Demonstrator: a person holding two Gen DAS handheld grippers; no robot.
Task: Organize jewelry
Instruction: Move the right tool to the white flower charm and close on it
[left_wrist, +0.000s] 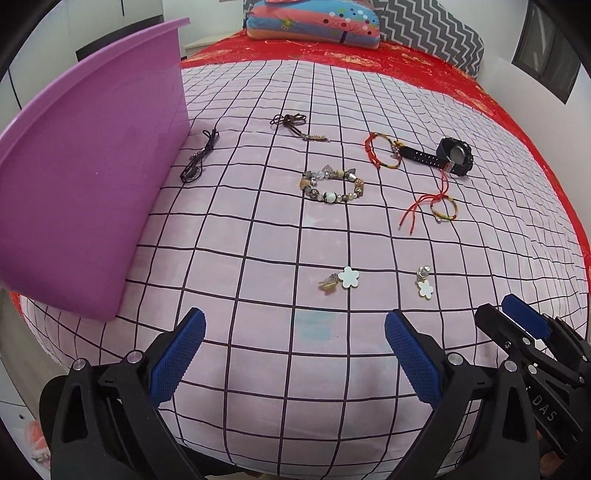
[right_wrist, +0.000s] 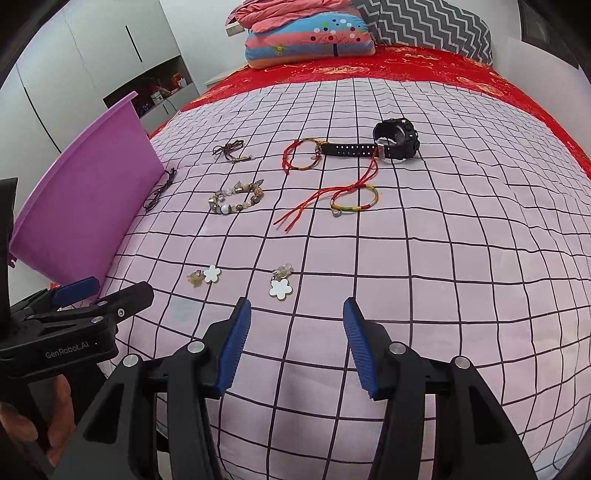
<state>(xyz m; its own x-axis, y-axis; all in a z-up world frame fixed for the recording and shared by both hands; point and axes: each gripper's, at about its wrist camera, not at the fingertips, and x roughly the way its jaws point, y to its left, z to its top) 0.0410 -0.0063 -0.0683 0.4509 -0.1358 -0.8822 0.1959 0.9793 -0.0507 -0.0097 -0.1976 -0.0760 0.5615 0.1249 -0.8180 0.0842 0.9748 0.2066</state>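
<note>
On the checked bed sheet (right_wrist: 406, 277), jewelry loose, purple bin (left_wrist: 92, 166) at left: both my left tongs (left_wrist: 295, 347) and right tongs (right_wrist: 293, 332) apart, empty; nearest flower earring (right_wrist: 283, 287) first, I'd pinch its clip low, avoiding sheet.

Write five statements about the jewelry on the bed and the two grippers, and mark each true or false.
1. Both the left gripper and the right gripper are open and hold nothing. True.
2. The black watch lies inside the purple bin. False: it lies on the checked bedspread, far from the bin.
3. Two flower earrings lie nearest the grippers. True.
4. The beaded bracelet is clamped in the left gripper. False: it lies untouched on the bedspread.
5. A red cord bracelet lies at the end of the watch strap. True.
</note>
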